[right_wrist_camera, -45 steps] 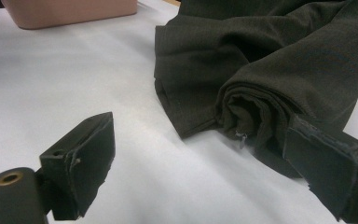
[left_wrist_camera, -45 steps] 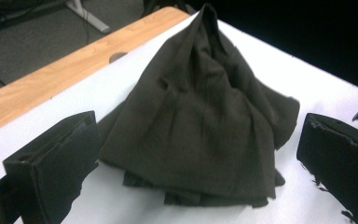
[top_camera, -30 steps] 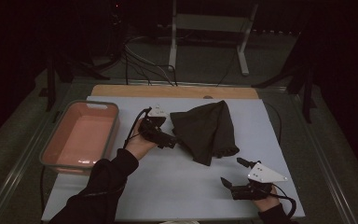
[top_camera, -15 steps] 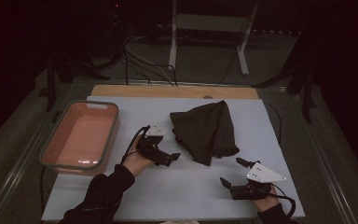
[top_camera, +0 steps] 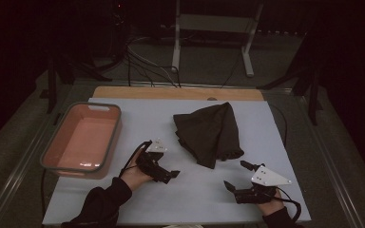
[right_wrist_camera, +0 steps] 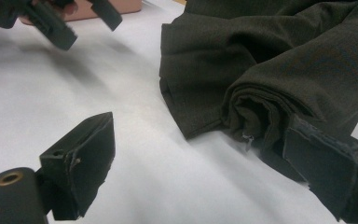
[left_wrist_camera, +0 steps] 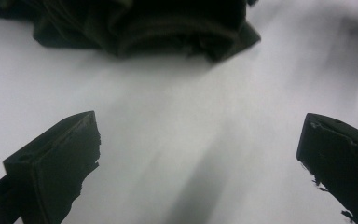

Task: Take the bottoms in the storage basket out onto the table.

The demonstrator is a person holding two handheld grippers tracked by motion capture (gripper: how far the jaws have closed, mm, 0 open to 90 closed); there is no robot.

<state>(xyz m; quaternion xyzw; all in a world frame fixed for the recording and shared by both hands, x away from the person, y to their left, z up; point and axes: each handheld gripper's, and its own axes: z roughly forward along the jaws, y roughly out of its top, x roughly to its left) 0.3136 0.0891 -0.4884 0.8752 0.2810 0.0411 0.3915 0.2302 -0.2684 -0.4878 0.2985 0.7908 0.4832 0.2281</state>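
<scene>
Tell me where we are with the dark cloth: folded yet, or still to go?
The dark cloth lies bunched and creased on the white table, apparently only partly folded. Nothing is gripped: the left tongs and right tongs both stand open, apart from the cloth. The pink tub holds nothing. Grasping and tidying seem left.

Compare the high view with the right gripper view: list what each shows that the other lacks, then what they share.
High view alone: the whole pink tub at the table's left, the wooden board edge, cables and a stand on the floor beyond, and the person's sleeve.

Right gripper view alone: a close look at the rolled fold along the cloth's near edge, between its own spread jaws.

Shared: the dark cloth, the white tabletop, the left gripper and the right gripper, both open and empty.
</scene>
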